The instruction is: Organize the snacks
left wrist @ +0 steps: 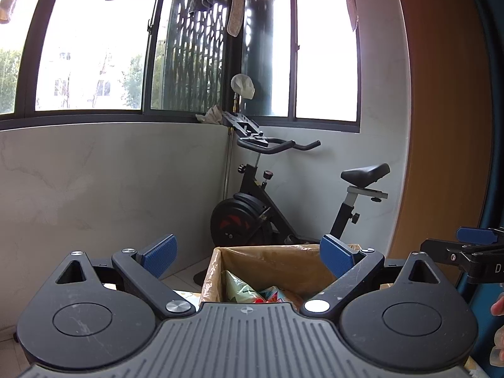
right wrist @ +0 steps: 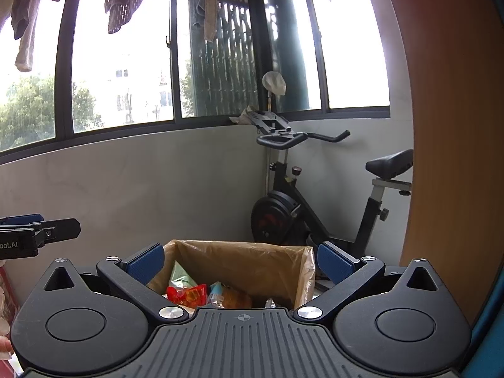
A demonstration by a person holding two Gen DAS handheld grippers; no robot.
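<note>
Snacks [right wrist: 201, 294] lie inside lined cardboard box [right wrist: 249, 258], ahead and below both grippers. Left gripper [left wrist: 249, 258] and right gripper [right wrist: 241, 260] jaws spread wide, empty. Right looks slightly nearer.

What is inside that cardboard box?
The cardboard box holds snack packets: a red one, a pale green one. The right gripper's body hides the box's bottom.
</note>
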